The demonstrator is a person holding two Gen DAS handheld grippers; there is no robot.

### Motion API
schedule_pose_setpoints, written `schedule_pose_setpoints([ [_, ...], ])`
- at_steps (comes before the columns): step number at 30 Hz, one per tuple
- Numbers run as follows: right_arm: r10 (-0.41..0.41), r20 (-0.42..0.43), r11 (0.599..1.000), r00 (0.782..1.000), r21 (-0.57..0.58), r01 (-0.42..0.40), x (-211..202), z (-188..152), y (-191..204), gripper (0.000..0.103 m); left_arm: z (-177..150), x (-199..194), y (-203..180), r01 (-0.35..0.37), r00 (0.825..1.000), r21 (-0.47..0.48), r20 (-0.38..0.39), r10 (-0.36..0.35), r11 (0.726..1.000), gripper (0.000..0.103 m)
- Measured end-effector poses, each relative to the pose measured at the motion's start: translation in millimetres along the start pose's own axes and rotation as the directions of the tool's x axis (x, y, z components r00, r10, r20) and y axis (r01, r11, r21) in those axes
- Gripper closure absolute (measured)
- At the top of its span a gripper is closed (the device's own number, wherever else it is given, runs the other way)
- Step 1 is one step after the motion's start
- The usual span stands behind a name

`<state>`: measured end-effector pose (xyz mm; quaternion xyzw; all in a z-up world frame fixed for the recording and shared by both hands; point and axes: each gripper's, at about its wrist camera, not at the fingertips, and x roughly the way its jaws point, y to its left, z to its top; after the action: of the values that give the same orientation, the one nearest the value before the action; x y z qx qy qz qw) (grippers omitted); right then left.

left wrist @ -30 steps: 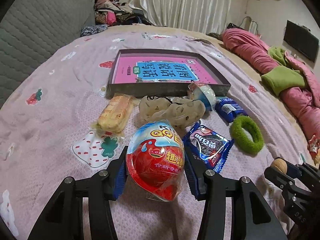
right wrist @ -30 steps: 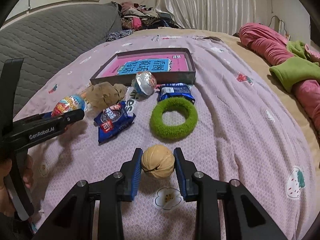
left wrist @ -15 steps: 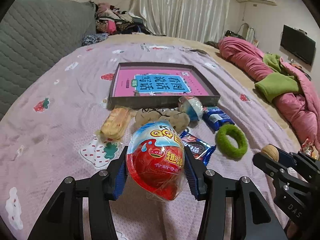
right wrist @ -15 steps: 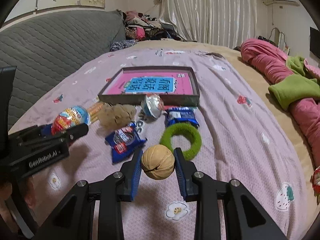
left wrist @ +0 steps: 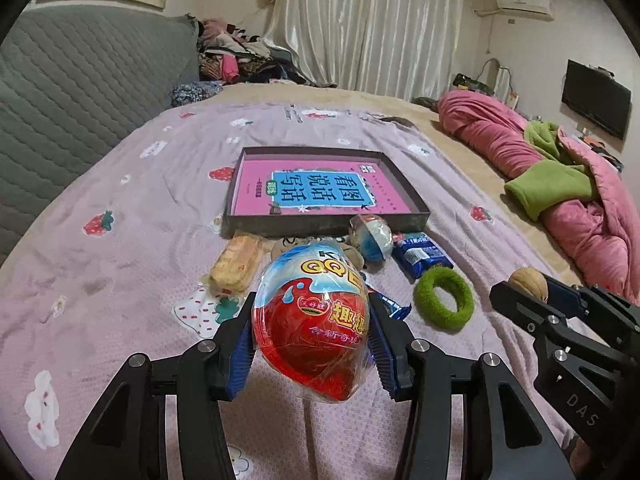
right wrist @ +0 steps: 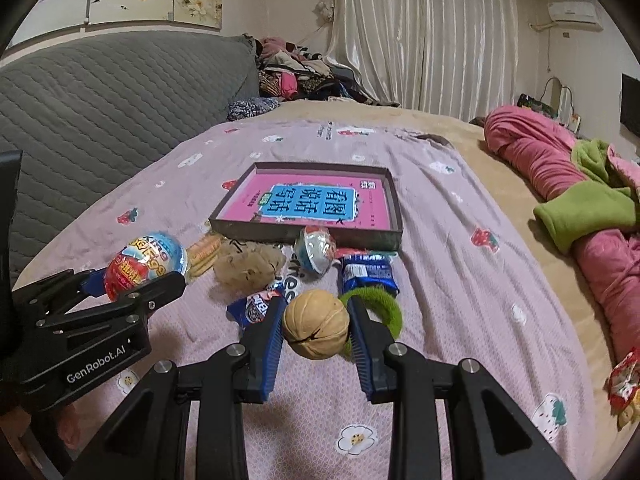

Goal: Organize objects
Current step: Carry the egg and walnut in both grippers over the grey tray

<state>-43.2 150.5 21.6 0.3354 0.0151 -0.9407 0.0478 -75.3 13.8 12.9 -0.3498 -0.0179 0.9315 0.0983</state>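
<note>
The toy egg (left wrist: 310, 326), a glossy red-and-white oval wrapped in crinkly clear film, is sitting low in the middle of the left wrist frame, pinched on both sides by the ribbed blue pads of the left gripper (left wrist: 312, 344), whose jaws are standing partly apart around its width. In the right wrist frame the right gripper (right wrist: 316, 330) is closing its pads on a walnut (right wrist: 316, 324), a round tan shell with a dark crack, just below centre.

Beyond the fingers, small things are lying in a cluster on the soft pink bedspread (right wrist: 460, 300) printed with strawberries: a fuzzy green ring (left wrist: 444, 298) right of centre, a shiny blue snack packet (left wrist: 420, 254) above it, a smaller foil-wrapped egg (left wrist: 370, 236), and a pale yellow biscuit pack (left wrist: 236, 266) in clear wrap left of centre. In the right wrist frame a lumpy beige soft toy (right wrist: 248, 266) is lying left of centre.

Above the cluster, a shallow dark rectangular box (left wrist: 240, 172) is holding a flat pink book (left wrist: 320, 192) with a blue label. A rolled pink quilt with a green lining (left wrist: 560, 184) is lying along the right edge, and a grey quilted headboard (left wrist: 80, 80) is filling the upper left.
</note>
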Motion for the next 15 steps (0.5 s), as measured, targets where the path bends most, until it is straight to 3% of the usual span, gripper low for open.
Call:
schedule_pose_setpoints([
  [15,0.008,0.066,1.000,0.998,-0.019,-0.007,-17,32,-2,0.071,33,-22,-3,-0.056,0.998,0.016,0.035,0.055,0.998,0.051],
])
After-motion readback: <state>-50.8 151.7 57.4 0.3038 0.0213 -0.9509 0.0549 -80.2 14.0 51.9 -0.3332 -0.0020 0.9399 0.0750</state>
